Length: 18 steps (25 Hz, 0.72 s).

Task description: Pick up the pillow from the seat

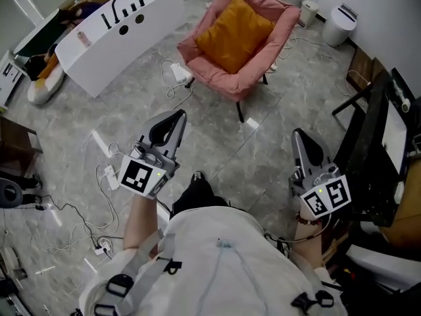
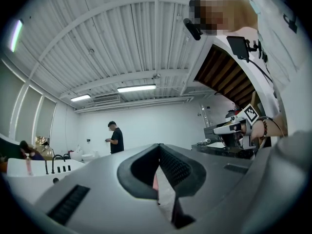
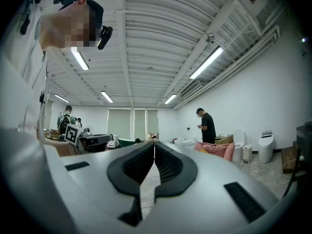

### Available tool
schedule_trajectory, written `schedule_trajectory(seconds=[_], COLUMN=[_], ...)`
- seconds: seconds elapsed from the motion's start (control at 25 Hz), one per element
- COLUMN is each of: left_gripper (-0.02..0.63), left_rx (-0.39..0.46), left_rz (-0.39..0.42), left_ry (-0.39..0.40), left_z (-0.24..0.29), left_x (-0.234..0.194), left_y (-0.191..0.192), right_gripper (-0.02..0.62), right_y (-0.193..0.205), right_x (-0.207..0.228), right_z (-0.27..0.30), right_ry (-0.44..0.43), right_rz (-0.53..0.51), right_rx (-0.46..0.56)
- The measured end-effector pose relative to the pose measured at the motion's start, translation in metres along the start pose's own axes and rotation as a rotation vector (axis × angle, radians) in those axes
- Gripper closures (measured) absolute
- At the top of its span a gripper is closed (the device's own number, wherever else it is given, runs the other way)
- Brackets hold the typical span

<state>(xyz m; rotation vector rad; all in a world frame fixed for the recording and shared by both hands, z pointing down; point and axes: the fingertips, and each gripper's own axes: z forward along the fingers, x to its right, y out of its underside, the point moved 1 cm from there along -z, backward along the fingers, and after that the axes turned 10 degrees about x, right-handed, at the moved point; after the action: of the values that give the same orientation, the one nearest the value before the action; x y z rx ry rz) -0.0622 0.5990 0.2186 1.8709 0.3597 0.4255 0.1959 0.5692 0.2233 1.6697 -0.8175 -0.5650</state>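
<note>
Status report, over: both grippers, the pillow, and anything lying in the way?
Left gripper shut, empty; right gripper shut, empty. Orange pillow on pink armchair seat, untouched. White adapter and cables lie before the chair.

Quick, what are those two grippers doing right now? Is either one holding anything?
Left gripper: closed, holding nothing.
Right gripper: closed, holding nothing.

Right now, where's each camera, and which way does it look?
Head view: on the person's head, facing down at pillow and chair; shows torso, left gripper, right gripper.
Left gripper view: rides that gripper, facing along shut fingers, toward ceiling; shows torso.
Right gripper view: rides that gripper, facing across the room; shows shut fingers.
Both gripper views share a standing person.
</note>
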Motion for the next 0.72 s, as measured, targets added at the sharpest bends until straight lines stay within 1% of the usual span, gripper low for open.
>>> schedule_trajectory(seconds=[0.2,0.32,0.36,0.4,0.44,0.48,0.64,0.72], left_gripper=[0.604,0.603,0.595,0.575,0.538,0.516,0.515,0.493], left_rx=[0.02,-0.001,-0.005,-0.007,-0.009,-0.017,-0.057,-0.057], left_rz=[-0.056,-0.067,-0.073,-0.079,-0.083,-0.084,-0.095,-0.095], left_ry=[0.014,0.034,0.041,0.049,0.059,0.071,0.11,0.12], left_z=[0.015,0.027,0.032,0.038,0.044,0.05,0.074,0.085], left_x=[-0.007,-0.016,-0.02,-0.024,-0.029,-0.033,-0.056,-0.075], left_y=[0.007,0.018,0.023,0.027,0.032,0.036,0.052,0.06], right_gripper=[0.577,0.576,0.549,0.439,0.403,0.403,0.403,0.4], right_y=[0.008,0.014,0.016,0.02,0.024,0.028,0.038,0.043], right_x=[0.012,0.021,0.024,0.027,0.029,0.032,0.05,0.059], right_z=[0.005,0.016,0.022,0.028,0.033,0.039,0.069,0.087], right_ry=[0.018,0.031,0.035,0.036,0.038,0.04,0.064,0.077], right_rz=[0.009,0.019,0.022,0.022,0.018,0.014,0.04,0.05], right_rx=[-0.014,-0.016,-0.018,-0.028,-0.042,-0.054,-0.046,-0.042])
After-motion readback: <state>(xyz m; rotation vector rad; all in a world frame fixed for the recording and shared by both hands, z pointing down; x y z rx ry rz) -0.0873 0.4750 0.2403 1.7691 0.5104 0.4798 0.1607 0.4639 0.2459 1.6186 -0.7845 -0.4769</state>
